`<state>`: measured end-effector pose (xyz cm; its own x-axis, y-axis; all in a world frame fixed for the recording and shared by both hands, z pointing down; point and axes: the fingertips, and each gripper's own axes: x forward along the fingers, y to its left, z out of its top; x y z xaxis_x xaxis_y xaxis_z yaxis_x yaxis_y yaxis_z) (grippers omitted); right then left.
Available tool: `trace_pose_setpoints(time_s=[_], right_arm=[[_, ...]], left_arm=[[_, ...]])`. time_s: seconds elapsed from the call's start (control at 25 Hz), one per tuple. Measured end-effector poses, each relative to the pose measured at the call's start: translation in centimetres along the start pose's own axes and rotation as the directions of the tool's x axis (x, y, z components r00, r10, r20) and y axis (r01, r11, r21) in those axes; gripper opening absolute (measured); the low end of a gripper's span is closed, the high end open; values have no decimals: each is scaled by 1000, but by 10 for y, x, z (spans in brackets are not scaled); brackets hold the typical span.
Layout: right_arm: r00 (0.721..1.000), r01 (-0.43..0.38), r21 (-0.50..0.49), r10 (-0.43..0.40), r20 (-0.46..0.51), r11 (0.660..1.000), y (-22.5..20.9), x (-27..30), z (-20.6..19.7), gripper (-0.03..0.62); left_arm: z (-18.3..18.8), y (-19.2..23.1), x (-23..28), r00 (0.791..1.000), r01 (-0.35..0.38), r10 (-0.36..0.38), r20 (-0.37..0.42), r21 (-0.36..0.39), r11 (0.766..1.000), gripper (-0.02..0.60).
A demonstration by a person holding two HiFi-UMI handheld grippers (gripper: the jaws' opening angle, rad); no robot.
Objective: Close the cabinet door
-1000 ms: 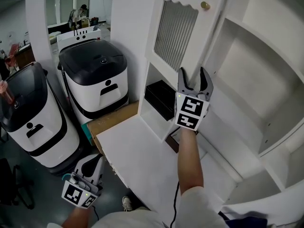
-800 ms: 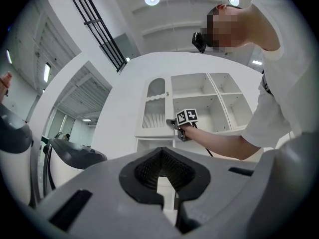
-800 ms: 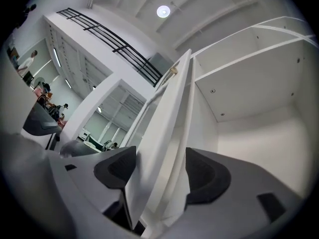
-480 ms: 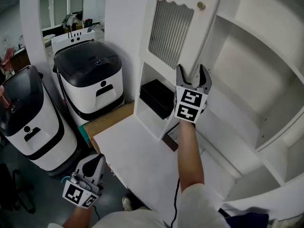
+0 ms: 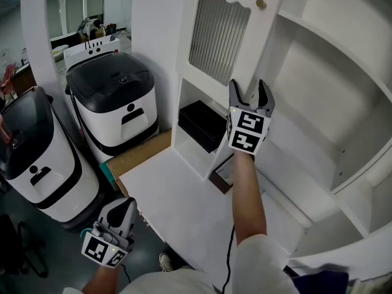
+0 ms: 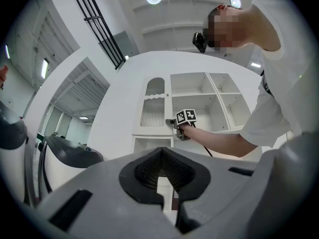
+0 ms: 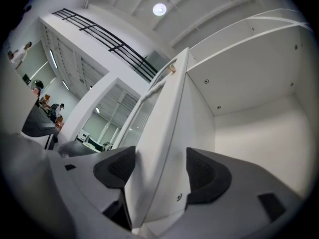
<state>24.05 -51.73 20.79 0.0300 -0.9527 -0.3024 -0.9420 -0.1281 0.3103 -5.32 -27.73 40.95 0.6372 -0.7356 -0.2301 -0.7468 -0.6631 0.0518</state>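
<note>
The right gripper (image 5: 249, 92) straddles the free edge of the door (image 5: 219, 38), low on that edge and well below the knob (image 5: 261, 3). Its jaws have just been opening and stand wide, with the edge between them and the pads loose rather than pinching. The left gripper (image 5: 127, 206) hangs low, out past the cabinet's front left corner, jaws together on nothing.

Judged from this, the step in hand is swinging the door home. It should go best as a push. Lay one jaw flat on the door's outer face near the free edge, far from the hinge side. Follow the door's arc rather than a straight line. Keep the other jaw out of the gap between the edge and the cabinet (image 5: 318, 72) frame, where it could get trapped. Draw it clear before the last part of the swing, then press until the door sits flush.

The door stands open off the cabinet's upper left front. Its long axis is upright. The ribbed face looks left and outward, and the free edge points out from the cabinet toward the person
</note>
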Motion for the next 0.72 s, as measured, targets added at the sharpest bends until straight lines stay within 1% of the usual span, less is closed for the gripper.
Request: trace_pose_setpoints(time_s=[0.12,0.24,0.52,0.64,0.72], right_arm=[[1000,-16,25,17,-25,1000,0,4,-3,314],[998,-45,70,48,-51,997,-3,6,-4,316],[992,-74,128,86,-91,989,-2,7,-8,316],[987,-89,180,110,-113,980,-3,7,-11,316],[982,-98,235,132,-134,967,-6,6,-13,316]], left_arm=[[-2,0,3,1000,4,-4,3,-5,1000,3],[-2,-1,4,1000,7,-7,7,-6,1000,3],[5,-4,-8,1000,4,-4,22,-3,1000,3],[11,-7,-17,1000,3,-3,29,5,1000,3],[14,-9,-24,1000,1,-2,31,13,1000,3]])
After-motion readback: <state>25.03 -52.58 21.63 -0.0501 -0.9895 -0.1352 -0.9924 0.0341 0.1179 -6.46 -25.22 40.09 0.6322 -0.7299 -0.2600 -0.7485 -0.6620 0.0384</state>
